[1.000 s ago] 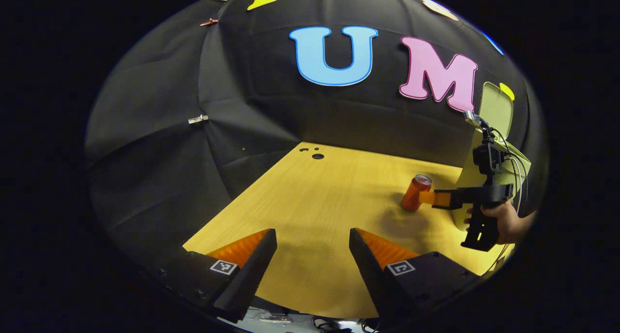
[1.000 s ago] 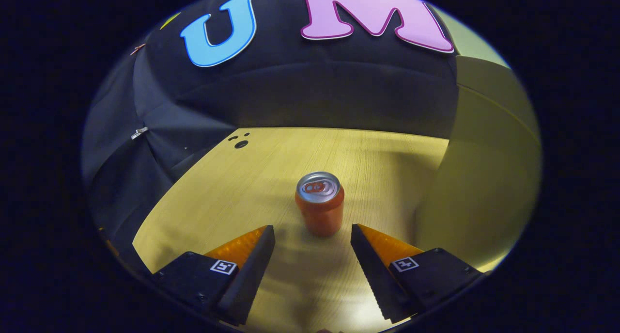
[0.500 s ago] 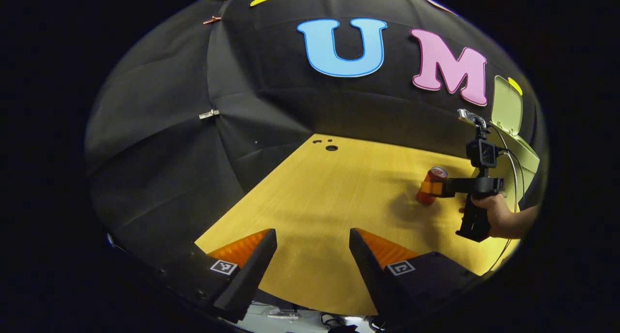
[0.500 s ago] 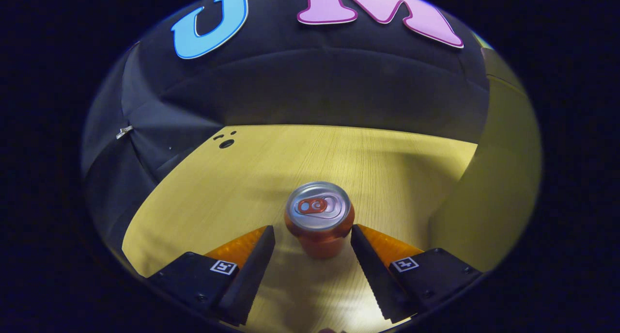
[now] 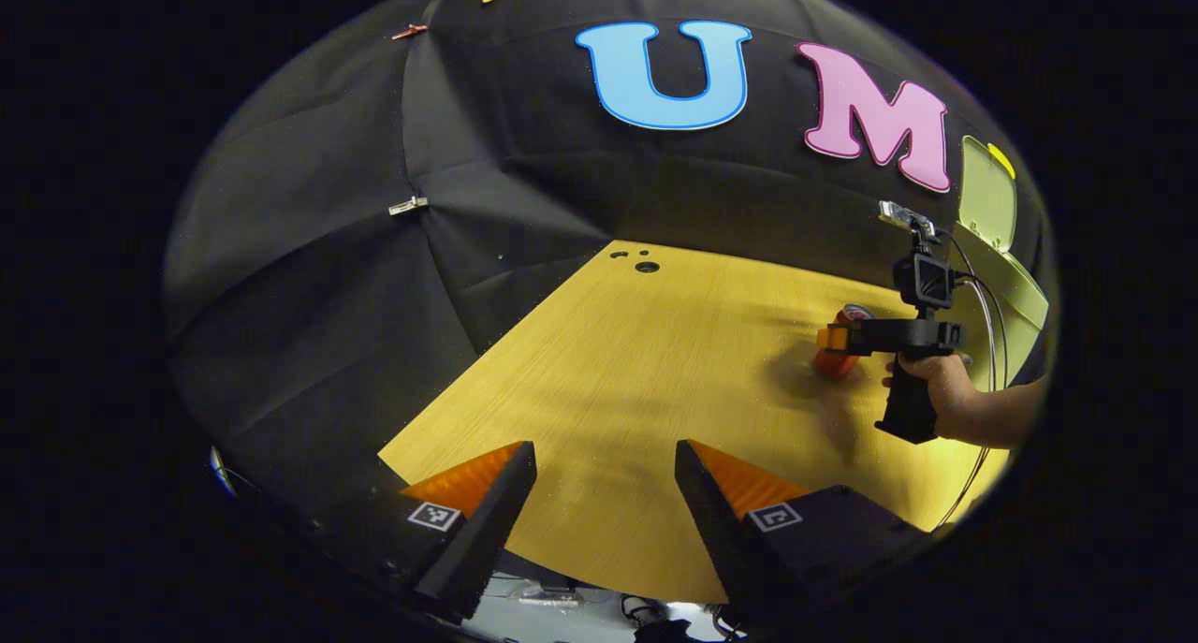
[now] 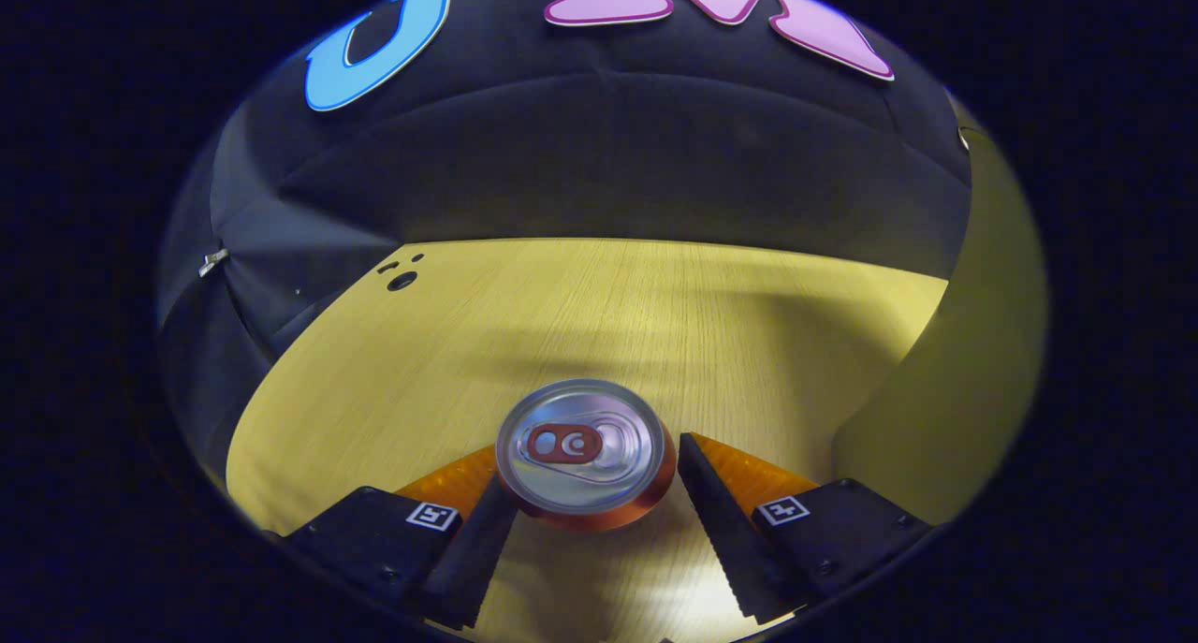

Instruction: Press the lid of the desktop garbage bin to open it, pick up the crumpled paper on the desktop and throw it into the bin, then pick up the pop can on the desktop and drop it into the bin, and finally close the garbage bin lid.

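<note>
An orange pop can point(image 6: 580, 446) with a silver top stands upright on the wooden table point(image 6: 580, 315). My right gripper point(image 6: 599, 448) is open, its fingers on either side of the can and apart from it on the right. In the left gripper view the same can point(image 5: 836, 360) stands far right, with the right gripper point(image 5: 828, 339) around it, held by a hand point(image 5: 945, 390). The pale green bin point(image 5: 1015, 297) stands behind that gripper with its lid point(image 5: 987, 194) raised. My left gripper point(image 5: 604, 451) is open over the table's near edge with nothing between its fingers.
The bin's wall point(image 6: 973, 343) rises close on the right of the can. Small holes point(image 5: 646, 267) mark the table's far left corner. The black cloth wall closes the back and left. Cables hang below the table's near edge point(image 5: 646, 615).
My right gripper has moved forward and down, so the can has passed from ahead of the fingertips to between the fingers. The left gripper has shifted slightly and stays open.
</note>
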The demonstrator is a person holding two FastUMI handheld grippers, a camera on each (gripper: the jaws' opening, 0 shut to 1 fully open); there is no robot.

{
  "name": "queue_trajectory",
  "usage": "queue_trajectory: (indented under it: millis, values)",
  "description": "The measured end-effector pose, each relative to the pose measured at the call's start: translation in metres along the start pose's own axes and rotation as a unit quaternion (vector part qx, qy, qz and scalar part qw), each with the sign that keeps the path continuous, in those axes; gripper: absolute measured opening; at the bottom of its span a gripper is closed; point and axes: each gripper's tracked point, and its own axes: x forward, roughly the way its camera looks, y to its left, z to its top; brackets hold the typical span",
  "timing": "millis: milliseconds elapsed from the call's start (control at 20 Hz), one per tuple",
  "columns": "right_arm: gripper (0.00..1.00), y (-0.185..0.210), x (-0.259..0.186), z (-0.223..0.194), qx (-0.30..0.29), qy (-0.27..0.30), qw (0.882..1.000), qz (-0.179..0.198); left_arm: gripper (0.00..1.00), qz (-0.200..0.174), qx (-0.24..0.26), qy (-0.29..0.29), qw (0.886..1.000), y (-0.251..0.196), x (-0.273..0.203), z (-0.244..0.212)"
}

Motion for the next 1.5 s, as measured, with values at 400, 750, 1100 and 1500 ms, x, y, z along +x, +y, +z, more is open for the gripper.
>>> queue_trajectory:
  millis: [400, 750, 1100, 1500]
  values:
    - [0.84, 0.013, -0.026, 0.012, -0.031, -0.013, 0.999, 0.028, 0.95, -0.018, 0.013, -0.014, 1.000, -0.011, -0.005, 0.002]
    - [0.84, 0.020, -0.096, 0.051, -0.054, -0.056, 0.996, 0.049, 0.95, -0.056, 0.012, -0.032, 0.998, -0.020, -0.013, -0.004]
    - [0.84, 0.027, -0.190, 0.100, -0.071, -0.123, 0.988, 0.062, 0.95, -0.118, 0.046, -0.069, 0.990, -0.030, -0.028, 0.001]
    - [0.84, 0.000, -0.280, 0.166, -0.076, -0.196, 0.977, 0.045, 0.95, -0.170, 0.084, -0.103, 0.976, -0.043, -0.029, 0.014]
